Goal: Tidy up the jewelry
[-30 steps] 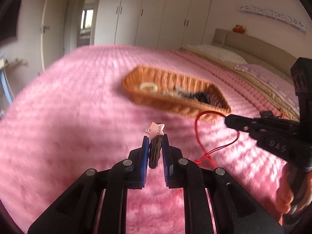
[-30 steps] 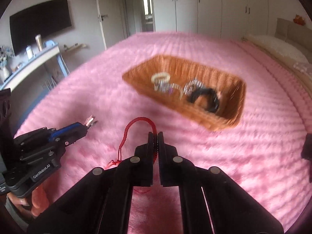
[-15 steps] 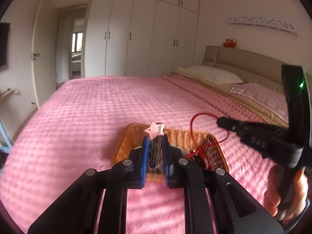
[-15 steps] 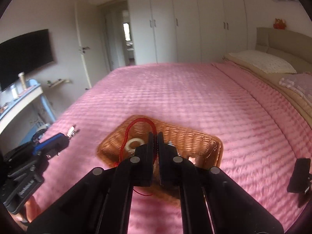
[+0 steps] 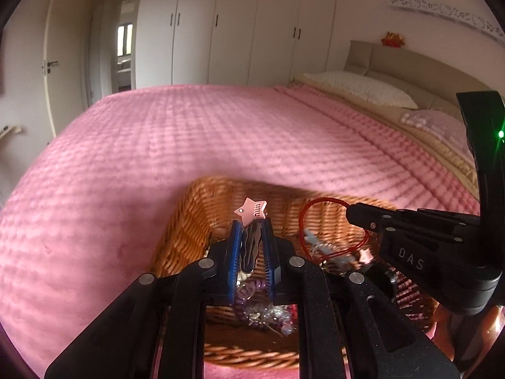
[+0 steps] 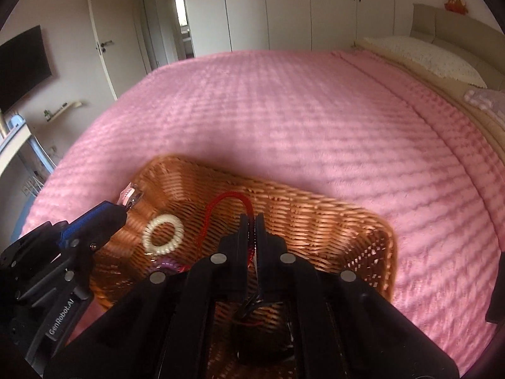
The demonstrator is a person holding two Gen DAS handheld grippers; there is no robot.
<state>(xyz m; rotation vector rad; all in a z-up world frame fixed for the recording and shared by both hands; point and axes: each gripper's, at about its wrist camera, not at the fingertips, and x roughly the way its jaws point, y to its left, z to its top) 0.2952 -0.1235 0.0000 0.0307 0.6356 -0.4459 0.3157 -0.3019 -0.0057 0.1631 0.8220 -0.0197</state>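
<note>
My left hand-held gripper (image 5: pixel 250 237) is clamped on a dark metal hair clip topped with a pink star (image 5: pixel 251 214), held above the near end of the woven wicker basket (image 5: pixel 189 221). My right hand-held gripper (image 6: pixel 251 221) has its black fingers pressed together on a thin red cord bracelet (image 6: pixel 221 203); the cord loops up ahead of the tips and trails down over the basket interior. Inside the basket I note a cream spiral hair tie (image 6: pixel 163 234) on the floor toward the left, a purple spiral hair tie (image 5: pixel 244 297) and a cluster of clear beaded pieces (image 5: pixel 271 314) below my left fingers. The basket sits on the pink quilted bedspread (image 6: pixel 300 110). Beyond lie a pale spotted pillow (image 6: pixel 423 57) and white wardrobe doors (image 5: pixel 236 25).
</note>
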